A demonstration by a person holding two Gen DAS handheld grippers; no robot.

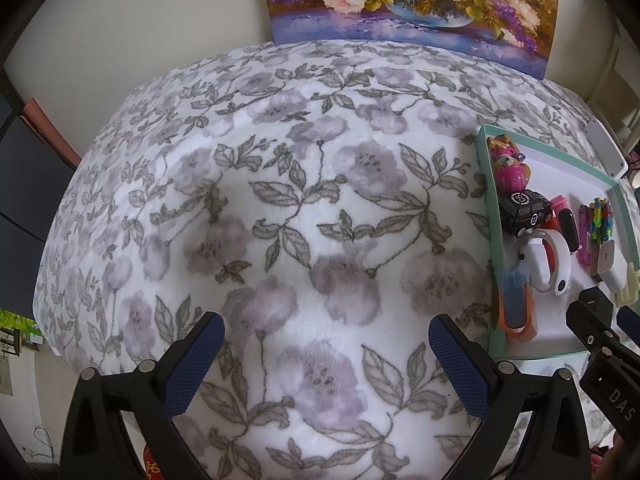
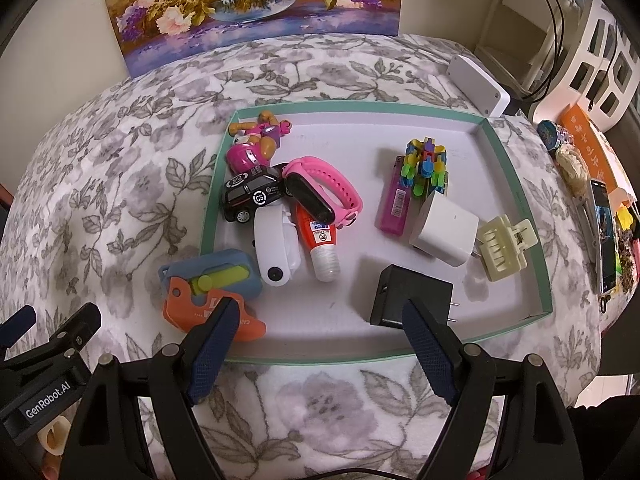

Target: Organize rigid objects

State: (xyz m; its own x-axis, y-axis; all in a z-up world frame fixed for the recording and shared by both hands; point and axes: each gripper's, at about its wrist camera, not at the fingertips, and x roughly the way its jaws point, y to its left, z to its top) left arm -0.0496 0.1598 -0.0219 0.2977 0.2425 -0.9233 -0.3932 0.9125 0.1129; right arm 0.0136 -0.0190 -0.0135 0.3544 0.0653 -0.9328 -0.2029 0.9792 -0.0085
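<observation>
A shallow tray with a green rim (image 2: pixel 360 358) holds several small items. Among them are a black charger (image 2: pixel 400 294), a white charger (image 2: pixel 444 232), a cream claw clip (image 2: pixel 506 248), a pink lighter (image 2: pixel 394 200), a pink watch band (image 2: pixel 324 192), a black toy car (image 2: pixel 254 194) and a blue-and-orange cutter (image 2: pixel 212 284). My right gripper (image 2: pixel 320 306) is open over the tray's near edge, with its right finger just in front of the black charger and nothing held. My left gripper (image 1: pixel 326 324) hovers open and empty over the floral blanket (image 1: pixel 280 200), left of the tray (image 1: pixel 490 208).
A flower painting (image 2: pixel 248 4) leans on the wall behind. A white box (image 2: pixel 478 84) lies past the tray's far right corner. A phone (image 2: pixel 604 236) and clutter line the right edge, beside a white shelf (image 2: pixel 592 60). The blanket falls away at left.
</observation>
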